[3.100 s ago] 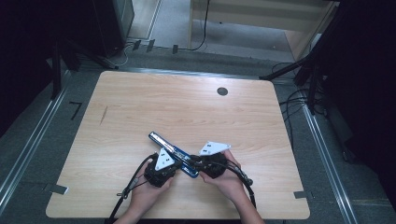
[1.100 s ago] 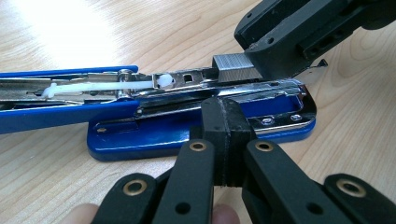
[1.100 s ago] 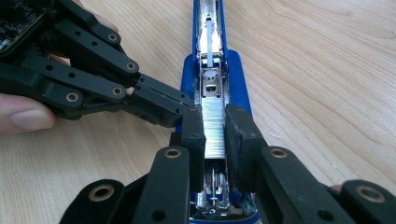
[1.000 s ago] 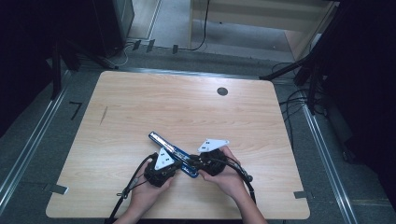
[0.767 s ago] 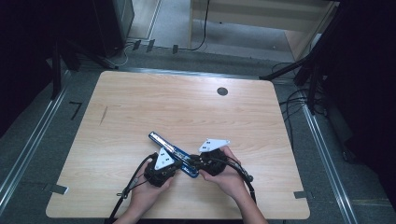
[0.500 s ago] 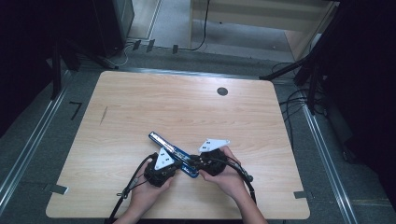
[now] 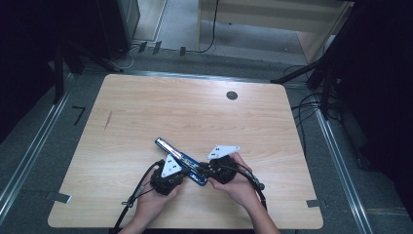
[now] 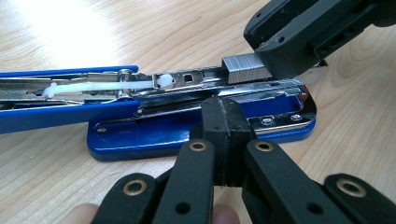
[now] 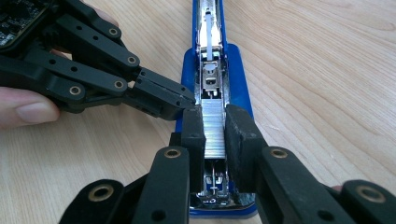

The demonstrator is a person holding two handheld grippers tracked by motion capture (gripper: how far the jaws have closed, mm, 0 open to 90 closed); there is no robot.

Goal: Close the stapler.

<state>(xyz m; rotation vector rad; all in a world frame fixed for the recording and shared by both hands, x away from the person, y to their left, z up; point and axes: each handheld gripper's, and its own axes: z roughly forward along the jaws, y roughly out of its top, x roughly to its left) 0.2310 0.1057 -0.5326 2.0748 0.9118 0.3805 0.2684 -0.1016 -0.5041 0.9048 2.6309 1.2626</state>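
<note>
A blue stapler [image 7: 176, 154] lies swung open flat on the wooden table [image 7: 195, 112], with its metal magazine channel [image 8: 187, 79] facing up. My right gripper [image 9: 214, 128] is shut on a silver strip of staples [image 9: 213, 122] that sits in the channel near the stapler's front end. In the left gripper view the same staple strip [image 8: 244, 68] shows between the right gripper's black jaws. My left gripper [image 8: 225, 133] is shut with nothing in it, its tips against the side of the stapler's base [image 8: 196, 130]. From above, the left gripper [image 7: 186, 171] and right gripper [image 7: 203, 169] meet at the stapler's near end.
A round black grommet [image 7: 232, 95] sits in the tabletop at the far right. A short dark mark [image 7: 108, 120] lies on the left of the table. Cables [image 7: 311, 105] run over the floor to the right, and metal rails border the table.
</note>
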